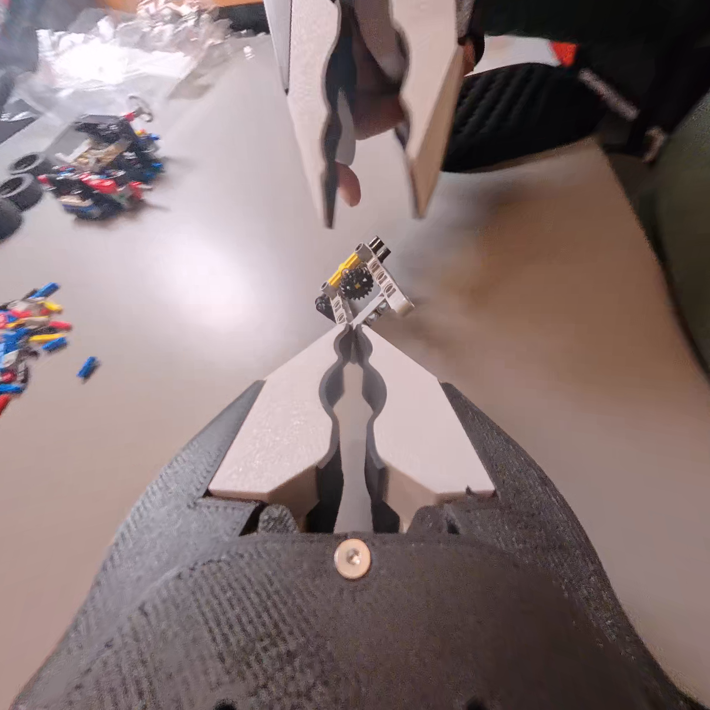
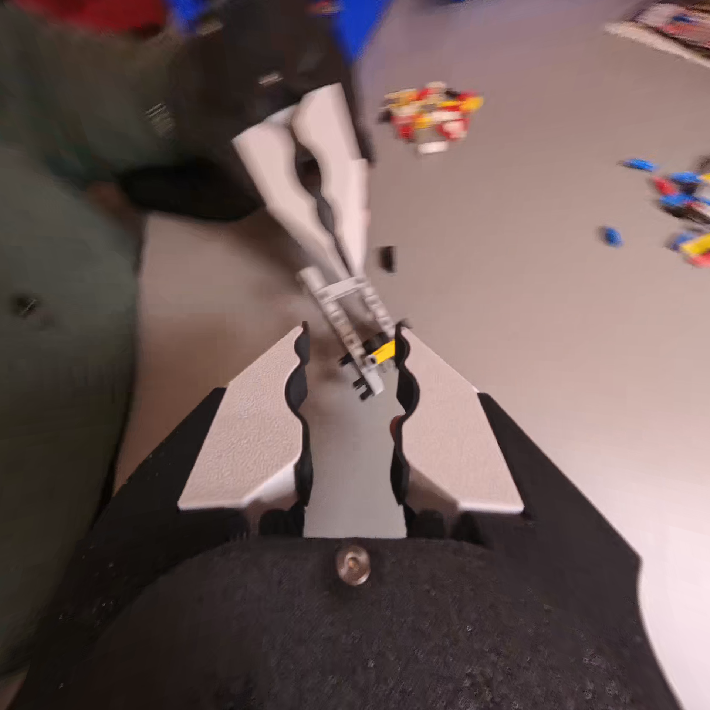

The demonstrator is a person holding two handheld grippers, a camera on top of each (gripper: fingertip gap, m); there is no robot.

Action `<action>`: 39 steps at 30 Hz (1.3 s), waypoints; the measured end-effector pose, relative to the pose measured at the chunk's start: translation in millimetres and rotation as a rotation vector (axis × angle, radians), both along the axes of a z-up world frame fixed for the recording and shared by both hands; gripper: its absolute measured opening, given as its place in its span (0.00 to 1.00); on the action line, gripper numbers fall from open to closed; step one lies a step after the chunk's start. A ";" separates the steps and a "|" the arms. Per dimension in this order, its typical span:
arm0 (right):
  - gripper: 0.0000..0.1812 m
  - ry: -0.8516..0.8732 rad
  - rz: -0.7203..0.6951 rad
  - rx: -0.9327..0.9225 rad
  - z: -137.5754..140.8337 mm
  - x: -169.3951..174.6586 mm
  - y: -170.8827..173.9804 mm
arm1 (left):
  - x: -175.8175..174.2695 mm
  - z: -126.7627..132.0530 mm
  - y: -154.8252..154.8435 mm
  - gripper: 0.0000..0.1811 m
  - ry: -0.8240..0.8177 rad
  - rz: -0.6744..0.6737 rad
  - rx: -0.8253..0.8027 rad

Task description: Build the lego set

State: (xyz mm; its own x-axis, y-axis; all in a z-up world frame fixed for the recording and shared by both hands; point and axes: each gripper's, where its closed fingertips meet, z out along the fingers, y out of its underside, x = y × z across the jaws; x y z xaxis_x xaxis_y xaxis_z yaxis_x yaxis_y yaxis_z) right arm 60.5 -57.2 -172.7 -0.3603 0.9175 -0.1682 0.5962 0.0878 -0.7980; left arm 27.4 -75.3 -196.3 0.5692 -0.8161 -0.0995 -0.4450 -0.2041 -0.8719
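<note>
While the small grey frame assembly (image 1: 365,286) is held clear of the bench (image 1: 215,292), it is pinched at one lower corner by the left tongs (image 1: 352,326), whose tips are pressed together on it. A black gear (image 1: 352,285), a yellow connector (image 1: 343,269) and black pins (image 1: 378,246) are carried on the frame. Above it, the right tongs (image 1: 370,223) are seen spread and empty, close to the pins but apart from them in the left wrist view; in the right wrist view the same pinned end of the frame (image 2: 355,326) is seen lying between the spread right tongs (image 2: 351,330), with the yellow connector (image 2: 384,351) just beside the right-hand tip. Whether that tip is touching the connector cannot be told through the blur.

Toward the far left corner of the bench a partly built vehicle (image 1: 100,169) is seen, with black tyres (image 1: 23,184) beside it and crumpled clear bags (image 1: 115,57) behind. Loose coloured pieces (image 1: 30,334) are scattered along the left edge.

Several risks may be judged from this. Because the frame is gripped only at one corner, it could be levered out of the left tongs if it is pushed sideways by the right tongs as they close. The gear or the pins could be knocked off if they are caught instead of the beam. Strong motion blur in the right wrist view suggests quick movement, by which alignment could be spoiled and the assembly dropped onto the bench.
</note>
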 end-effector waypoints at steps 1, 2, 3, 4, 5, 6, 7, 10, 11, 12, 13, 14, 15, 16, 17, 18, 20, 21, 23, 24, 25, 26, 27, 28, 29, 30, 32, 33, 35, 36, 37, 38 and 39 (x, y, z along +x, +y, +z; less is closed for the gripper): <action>0.27 0.010 0.126 0.032 0.7 11.8 -11.8 | 1.5 -0.7 -3.7 0.00 -0.014 -0.045 -0.015; 0.31 0.029 0.191 0.110 -3.8 17.1 -13.8 | 2.5 -3.0 -6.9 0.00 -0.012 -0.092 -0.024; 0.34 0.019 0.237 0.201 -14.4 20.4 -11.6 | 3.7 -5.1 -9.0 0.00 -0.005 -0.135 -0.025; 0.38 -0.022 0.273 0.254 -27.2 23.3 -10.0 | 6.5 -6.2 -12.4 0.00 -0.005 -0.185 -0.029; 0.40 -0.062 0.291 0.263 -37.3 23.7 -9.6 | 9.5 -6.7 -15.1 0.00 -0.008 -0.228 -0.031; 0.41 -0.080 0.302 0.247 -43.8 22.0 -10.5 | 11.4 -7.1 -15.7 0.00 -0.001 -0.257 -0.017; 0.41 -0.095 0.309 0.226 -48.4 19.6 -11.2 | 12.9 -8.4 -16.7 0.00 0.015 -0.284 -0.003; 0.36 -0.167 0.373 0.201 -57.8 20.2 -16.9 | 12.9 -10.0 -15.1 0.00 0.056 -0.304 0.028; 0.32 -0.185 0.381 0.211 -58.9 19.6 -17.2 | 11.1 -10.1 -13.3 0.00 0.061 -0.291 0.031; 0.32 -0.199 0.371 0.224 -59.4 17.2 -15.3 | 8.1 -9.8 -10.7 0.00 0.061 -0.268 0.029; 0.32 -0.210 0.356 0.226 -58.7 14.8 -13.6 | 3.9 -10.0 -8.0 0.00 0.061 -0.238 0.016; 0.32 -0.218 0.342 0.222 -57.5 12.6 -11.6 | -2.1 -10.3 -5.1 0.03 0.060 -0.201 -0.005; 0.32 -0.218 0.326 0.230 -56.3 10.3 -7.7 | -11.3 -10.8 -0.5 0.09 0.066 -0.149 -0.029; 0.32 -0.209 0.304 0.246 -54.3 6.9 -1.9 | -22.6 -11.3 3.8 0.14 0.076 -0.091 -0.053; 0.32 -0.206 0.280 0.260 -52.3 3.7 4.8 | -34.1 -11.8 7.1 0.18 0.085 -0.036 -0.074; 0.32 -0.212 0.265 0.271 -51.1 1.2 10.9 | -44.6 -13.3 9.4 0.20 0.096 0.008 -0.092; 0.32 -0.232 0.257 0.316 -52.7 -3.2 22.6 | -54.7 -16.8 10.7 0.20 0.103 0.046 -0.119; 0.32 -0.240 0.257 0.332 -54.4 -6.0 27.5 | -55.3 -19.6 10.2 0.19 0.106 0.050 -0.141; 0.32 -0.247 0.258 0.328 -56.9 -12.0 33.6 | -55.1 -30.1 9.0 0.17 0.153 0.053 -0.189; 0.32 -0.248 0.258 0.327 -58.4 -14.3 36.1 | -55.1 -35.7 9.4 0.16 0.185 0.057 -0.198; 0.32 -0.250 0.259 0.338 -60.5 -15.4 38.9 | -53.5 -38.3 9.4 0.13 0.197 0.053 -0.200; 0.32 -0.244 0.252 0.357 -62.0 -16.9 42.6 | -51.6 -37.9 9.3 0.07 0.198 0.050 -0.197; 0.32 -0.232 0.238 0.369 -62.3 -17.9 45.7 | -53.1 -39.4 10.2 0.04 0.220 0.058 -0.193; 0.32 -0.216 0.222 0.368 -60.9 -18.0 47.8 | -53.9 -38.7 11.6 0.04 0.225 0.066 -0.179; 0.33 -0.195 0.202 0.356 -57.5 -17.4 48.9 | -54.9 -37.4 12.4 0.04 0.223 0.074 -0.168; 0.34 -0.167 0.179 0.341 -52.4 -16.2 49.7 | -54.4 -34.9 11.3 0.04 0.209 0.071 -0.163; 0.33 -0.074 0.121 0.321 -36.5 -14.2 50.1 | -50.4 -23.3 8.4 0.04 0.140 0.062 -0.142; 0.32 -0.006 0.094 0.305 -25.5 -14.2 46.6 | -45.6 -15.1 5.7 0.04 0.088 0.048 -0.130; 0.27 0.145 0.080 0.251 -2.6 -13.8 25.4 | -30.5 2.5 -1.4 0.04 -0.035 -0.001 -0.127; 0.25 0.217 0.093 0.240 5.6 -13.5 10.8 | -20.9 10.1 -6.3 0.04 -0.093 -0.039 -0.140; 0.24 0.263 0.120 0.246 8.0 -12.2 -4.2 | -12.8 16.0 -9.2 0.04 -0.129 -0.068 -0.140; 0.24 0.273 0.146 0.263 4.8 -11.1 -16.6 | -6.4 19.4 -10.4 0.04 -0.133 -0.086 -0.127; 0.22 0.265 0.146 0.276 0.1 -12.1 -23.7 | -0.9 20.7 -11.8 0.04 -0.116 -0.101 -0.109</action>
